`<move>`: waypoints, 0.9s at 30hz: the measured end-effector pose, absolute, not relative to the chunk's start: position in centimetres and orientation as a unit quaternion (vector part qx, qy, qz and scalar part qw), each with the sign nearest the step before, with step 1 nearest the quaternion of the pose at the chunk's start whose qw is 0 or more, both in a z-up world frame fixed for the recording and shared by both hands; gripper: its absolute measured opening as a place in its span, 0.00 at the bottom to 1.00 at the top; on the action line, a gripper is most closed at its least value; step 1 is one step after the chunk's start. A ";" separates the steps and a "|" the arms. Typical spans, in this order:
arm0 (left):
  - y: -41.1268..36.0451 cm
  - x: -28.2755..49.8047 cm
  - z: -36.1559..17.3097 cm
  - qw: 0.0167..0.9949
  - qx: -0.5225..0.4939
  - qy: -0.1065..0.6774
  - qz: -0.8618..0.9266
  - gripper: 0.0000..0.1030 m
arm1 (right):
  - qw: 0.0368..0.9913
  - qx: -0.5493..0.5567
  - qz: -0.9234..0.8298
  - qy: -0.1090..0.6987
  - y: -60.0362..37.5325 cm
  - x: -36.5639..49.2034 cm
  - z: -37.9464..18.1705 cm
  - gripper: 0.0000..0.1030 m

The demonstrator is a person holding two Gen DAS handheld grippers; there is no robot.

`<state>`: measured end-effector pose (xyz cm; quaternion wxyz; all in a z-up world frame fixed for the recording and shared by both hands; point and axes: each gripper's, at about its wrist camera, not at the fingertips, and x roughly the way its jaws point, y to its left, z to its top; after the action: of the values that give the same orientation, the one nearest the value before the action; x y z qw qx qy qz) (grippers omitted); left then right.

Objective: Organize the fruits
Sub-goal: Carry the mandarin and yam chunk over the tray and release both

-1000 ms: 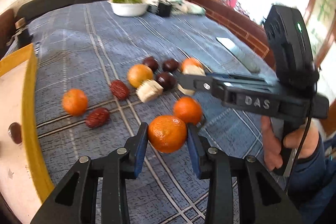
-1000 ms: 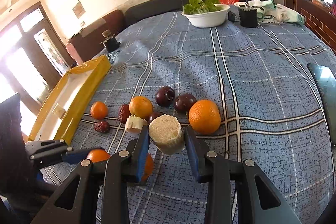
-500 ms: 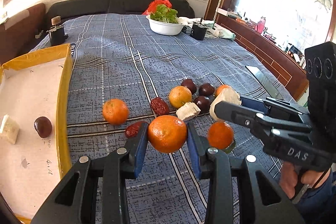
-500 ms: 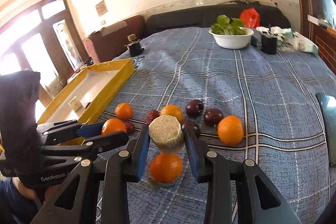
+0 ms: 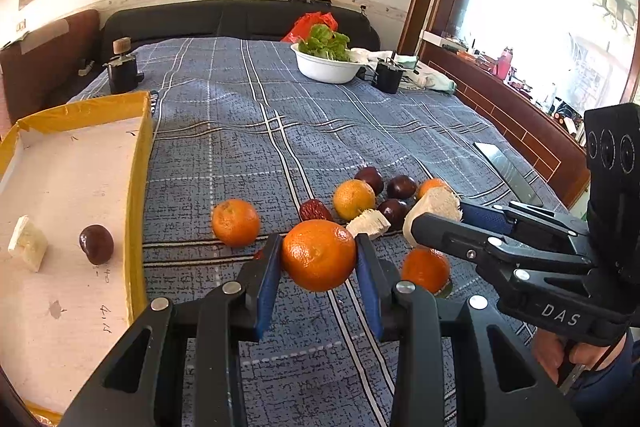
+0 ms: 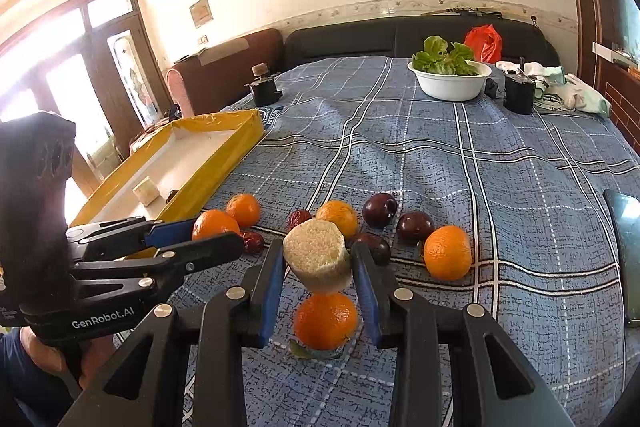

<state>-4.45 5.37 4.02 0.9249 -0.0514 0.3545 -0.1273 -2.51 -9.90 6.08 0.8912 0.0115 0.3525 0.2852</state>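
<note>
Fruit mostly lies loose on the checked table (image 5: 360, 131); the yellow tray (image 5: 140, 163) holds only a dark plum (image 5: 96, 243) and a pale chunk (image 5: 27, 243). Left gripper (image 5: 318, 259) jaws pinch an orange (image 5: 319, 254); right gripper (image 6: 319, 263) jaws pinch a pale cut piece (image 6: 318, 253), both lifted clear, tray-bound by my judgement.

Daylight floods in, blowing out the window (image 5: 560, 7) on the right and the glass doors (image 6: 60, 87) on the left to white glare. The plaid bedspread (image 5: 320, 131) is evenly bright and sharp, with soft shadows. Both views bulge, corners going black.
</note>
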 end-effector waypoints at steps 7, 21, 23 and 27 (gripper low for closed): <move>5.6 -4.6 4.3 0.929 -0.056 0.346 -0.117 0.34 | 0.891 0.009 0.287 0.351 -9.6 -2.6 6.0 0.36; 6.5 -5.2 4.7 0.933 -0.074 0.331 -0.122 0.34 | 0.896 0.013 0.272 0.351 -9.6 -2.4 6.1 0.36; 7.0 -5.3 4.9 0.931 -0.086 0.331 -0.124 0.34 | 0.894 0.024 0.275 0.354 -9.6 -2.5 6.2 0.36; 8.3 -5.4 5.2 0.928 -0.107 0.332 -0.128 0.34 | 0.892 0.026 0.274 0.358 -9.1 -3.0 6.5 0.36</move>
<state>-5.42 8.25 5.23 0.9284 -0.1066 0.3323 -0.1276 -3.01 -9.06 6.53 0.8920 0.0262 0.3583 0.2744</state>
